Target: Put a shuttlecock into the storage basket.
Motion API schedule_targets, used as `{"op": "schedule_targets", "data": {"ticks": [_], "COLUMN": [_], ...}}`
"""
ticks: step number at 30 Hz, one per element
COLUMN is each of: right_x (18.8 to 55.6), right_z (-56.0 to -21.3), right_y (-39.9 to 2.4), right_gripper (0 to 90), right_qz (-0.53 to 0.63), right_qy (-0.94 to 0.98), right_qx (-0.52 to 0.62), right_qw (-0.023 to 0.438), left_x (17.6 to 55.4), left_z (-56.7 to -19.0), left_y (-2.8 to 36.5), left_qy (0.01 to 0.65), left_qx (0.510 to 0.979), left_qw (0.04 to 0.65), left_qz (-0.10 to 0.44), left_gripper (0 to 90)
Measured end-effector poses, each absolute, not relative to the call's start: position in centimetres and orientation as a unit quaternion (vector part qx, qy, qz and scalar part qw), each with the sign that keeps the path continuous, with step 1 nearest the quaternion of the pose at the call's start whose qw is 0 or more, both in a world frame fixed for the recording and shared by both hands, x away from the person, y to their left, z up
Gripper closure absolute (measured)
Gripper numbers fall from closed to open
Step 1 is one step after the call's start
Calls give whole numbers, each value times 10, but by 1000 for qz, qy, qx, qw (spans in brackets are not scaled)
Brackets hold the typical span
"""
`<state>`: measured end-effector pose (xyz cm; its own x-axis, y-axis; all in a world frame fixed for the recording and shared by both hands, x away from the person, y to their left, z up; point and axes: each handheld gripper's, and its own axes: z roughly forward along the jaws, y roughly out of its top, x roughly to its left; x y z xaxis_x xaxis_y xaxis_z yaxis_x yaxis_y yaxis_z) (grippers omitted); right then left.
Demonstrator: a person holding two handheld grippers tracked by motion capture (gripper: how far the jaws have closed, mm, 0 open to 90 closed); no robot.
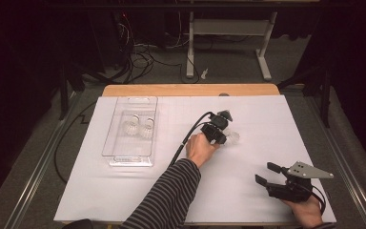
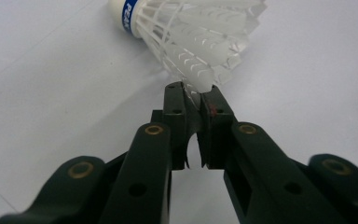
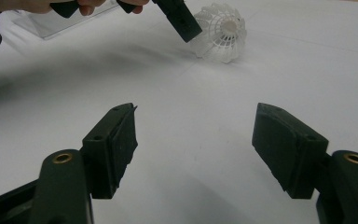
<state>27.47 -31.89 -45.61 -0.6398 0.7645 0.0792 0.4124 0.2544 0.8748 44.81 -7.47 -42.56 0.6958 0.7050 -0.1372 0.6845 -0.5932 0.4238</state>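
A: From the high view, a white sheet (image 1: 124,191) covers the table; dark room, cables on the floor. The left gripper (image 1: 221,136) is mid-table, pinching the shuttlecock (image 1: 232,137).

B: The left gripper view has it lying flat, jaws clamped on the feathers, cork pointing away up-left. In the right gripper view, the right gripper (image 3: 193,140) gapes open, holding nothing.
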Motion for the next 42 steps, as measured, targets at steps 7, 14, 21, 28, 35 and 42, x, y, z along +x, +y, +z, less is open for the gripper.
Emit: {"op": "schedule_targets", "data": {"ticks": [7,14,21,28,35,42], "right_x": [275,275,274,274,274,274], "right_z": [-456,-456,-456,-456,-456,-456], "right_y": [-319,-319,-318,-318,-318,-318], "right_gripper": [311,311,311,311,311,311], "right_qz": [476,476,476,477,476,476], "right_qy": [771,771,772,771,771,771], "right_qx": [381,381,379,379,381,381], "right_qw": [185,185,184,185,185,185], "left_x": [448,448,449,448,447,444], "left_z": [-424,-425,-425,-421,-418,-412], "left_y": [-73,-73,-69,-67,-65,-63], "left_qy": [390,392,395,393,390,387], "left_qx": [892,891,889,888,889,886], "left_qw": [228,226,229,236,239,254], "left_qz": [25,28,24,28,31,31], "left_gripper": [872,893,897,898,899,900]}}
